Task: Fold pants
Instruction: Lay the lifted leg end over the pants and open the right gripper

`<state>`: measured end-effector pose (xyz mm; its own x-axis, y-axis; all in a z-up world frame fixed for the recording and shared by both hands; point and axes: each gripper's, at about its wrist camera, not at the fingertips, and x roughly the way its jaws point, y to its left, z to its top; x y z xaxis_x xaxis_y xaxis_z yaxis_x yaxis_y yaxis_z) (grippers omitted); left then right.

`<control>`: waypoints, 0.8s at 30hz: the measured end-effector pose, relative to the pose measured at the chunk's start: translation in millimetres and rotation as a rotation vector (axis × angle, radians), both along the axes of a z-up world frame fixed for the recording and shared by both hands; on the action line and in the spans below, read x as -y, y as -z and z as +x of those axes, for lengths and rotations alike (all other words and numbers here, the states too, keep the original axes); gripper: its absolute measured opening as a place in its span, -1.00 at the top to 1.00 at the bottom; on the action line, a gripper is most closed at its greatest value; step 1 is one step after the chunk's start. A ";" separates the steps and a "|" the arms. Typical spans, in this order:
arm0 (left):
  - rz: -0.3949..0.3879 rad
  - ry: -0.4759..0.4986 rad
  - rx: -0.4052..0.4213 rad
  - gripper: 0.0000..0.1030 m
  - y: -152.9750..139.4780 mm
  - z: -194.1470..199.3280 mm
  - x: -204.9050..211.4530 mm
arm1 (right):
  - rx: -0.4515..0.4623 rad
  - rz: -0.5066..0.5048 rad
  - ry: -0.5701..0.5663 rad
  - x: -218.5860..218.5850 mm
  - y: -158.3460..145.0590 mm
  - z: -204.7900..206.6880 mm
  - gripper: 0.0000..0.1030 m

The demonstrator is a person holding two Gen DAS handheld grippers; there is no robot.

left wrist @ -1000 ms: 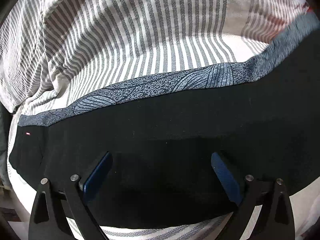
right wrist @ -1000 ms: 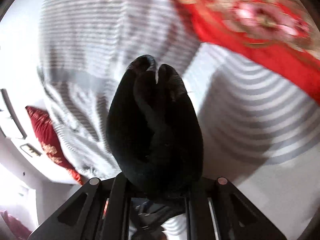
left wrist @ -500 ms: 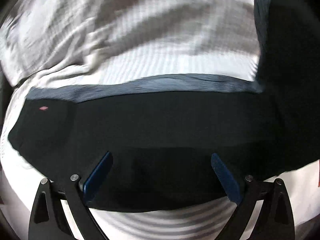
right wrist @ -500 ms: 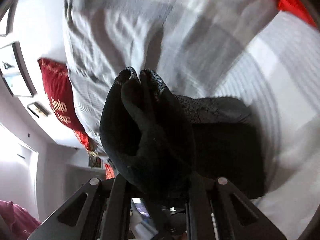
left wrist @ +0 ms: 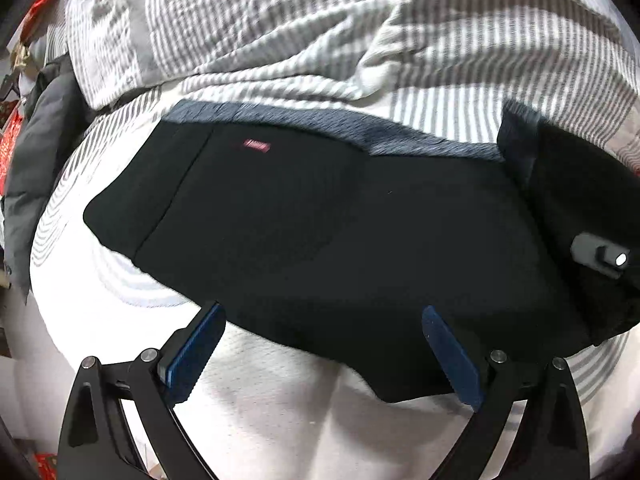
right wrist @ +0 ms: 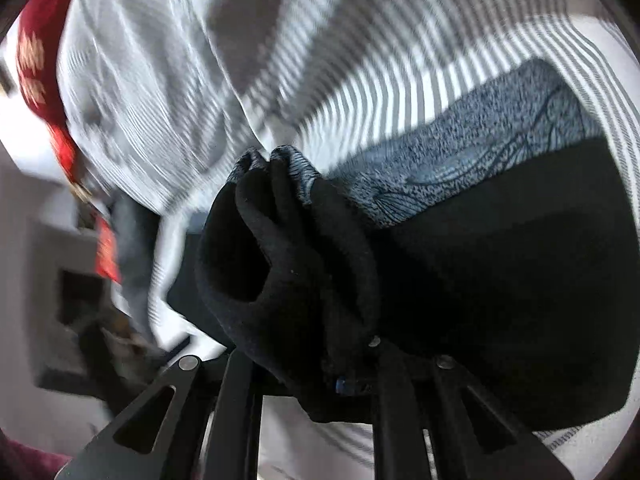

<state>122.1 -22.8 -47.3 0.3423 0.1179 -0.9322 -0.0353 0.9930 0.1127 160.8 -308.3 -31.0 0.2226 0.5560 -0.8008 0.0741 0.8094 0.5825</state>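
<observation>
The black fabric pants [left wrist: 340, 232] with a blue-grey patterned side band [left wrist: 332, 120] lie across the middle of the left wrist view on a grey-and-white striped bedsheet [left wrist: 460, 60], with a small red label [left wrist: 257, 145] near their upper left. The left gripper [left wrist: 320, 344] sits at the bottom of the frame with its blue-padded fingers [left wrist: 194, 350] spread wide and grasping nothing; the pants' lower edge runs between them. At the right edge the cloth rises in a fold, where a small grey metal part [left wrist: 600, 256] shows, cut off by the frame.

In the right wrist view the right gripper [right wrist: 316, 364] is clenched on a bunched end of the same pants [right wrist: 288, 260]; its fingertips are buried in the black cloth, so only the black linkage shows below. The rest of the garment spreads flat to the right, the patterned band [right wrist: 460, 164] running along its upper edge. The upper left of this frame is heavily motion-blurred: a red patterned fabric [right wrist: 40, 48] shows there, and the dark shapes below it are hard to make out.
</observation>
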 end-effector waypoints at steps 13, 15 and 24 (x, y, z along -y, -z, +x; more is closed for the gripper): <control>-0.016 -0.017 0.011 -0.95 -33.4 10.0 -39.2 | 0.018 -0.030 -0.139 -37.7 -61.6 18.6 -0.70; -0.027 -0.016 0.018 -0.95 -39.7 14.3 -39.5 | 0.035 -0.033 -0.130 -20.6 -80.0 21.8 -0.70; -0.177 -0.057 -0.011 -0.95 -44.5 17.2 13.2 | -0.066 -0.220 -0.419 -28.7 -54.8 96.9 -0.23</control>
<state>139.3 -36.0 -2.8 0.3289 -0.0292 -0.9439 -0.0914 0.9938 -0.0626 257.7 -279.6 23.8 -0.0400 0.4029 -0.9144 -0.2534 0.8811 0.3993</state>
